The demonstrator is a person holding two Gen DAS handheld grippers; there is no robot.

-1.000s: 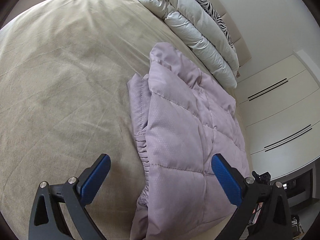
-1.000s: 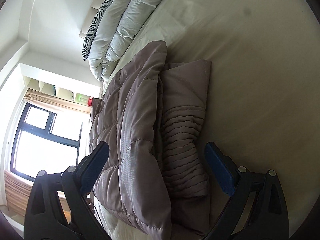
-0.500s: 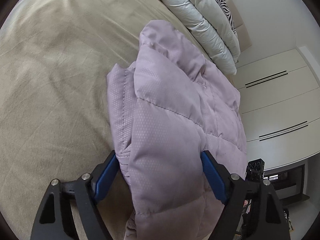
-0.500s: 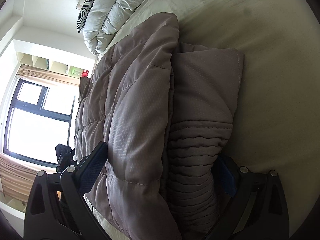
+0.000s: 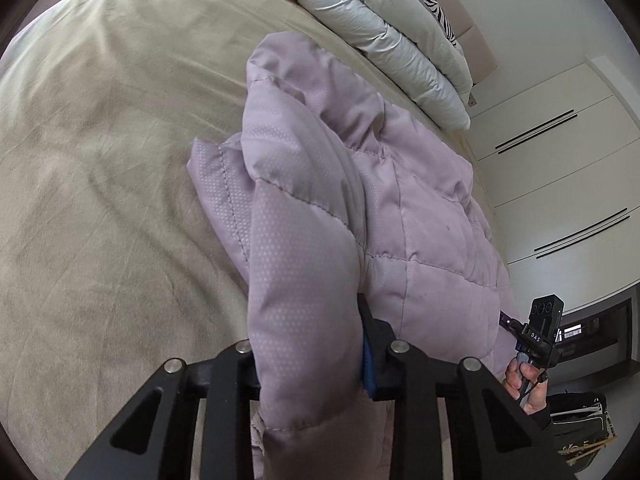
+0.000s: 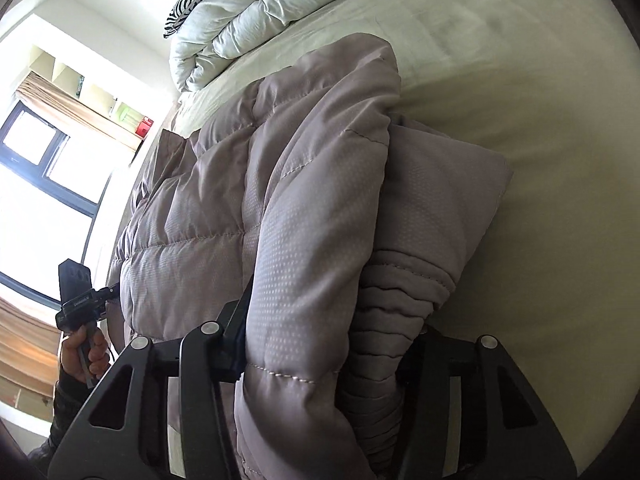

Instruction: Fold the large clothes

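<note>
Bed [image 5: 100, 200] bears jacket [image 5: 420, 208]; only right view shows window [image 6: 32, 168].

The left gripper [image 5: 308, 360] is matte black, with triangular cut-outs in its arms and round silver screw heads along the top; a strip of blue pad [image 5: 366, 364] edges one finger. The right gripper [image 6: 320, 356] has the same black frame, cut-outs and silver screws. Seen from across, each unit carries a black camera block with white lettering too small to read. The right hand [image 5: 528, 384] shows bare skin, a dark cuff and a thin cable. The left hand [image 6: 86, 350] is bare too, above a dark sleeve.
</note>
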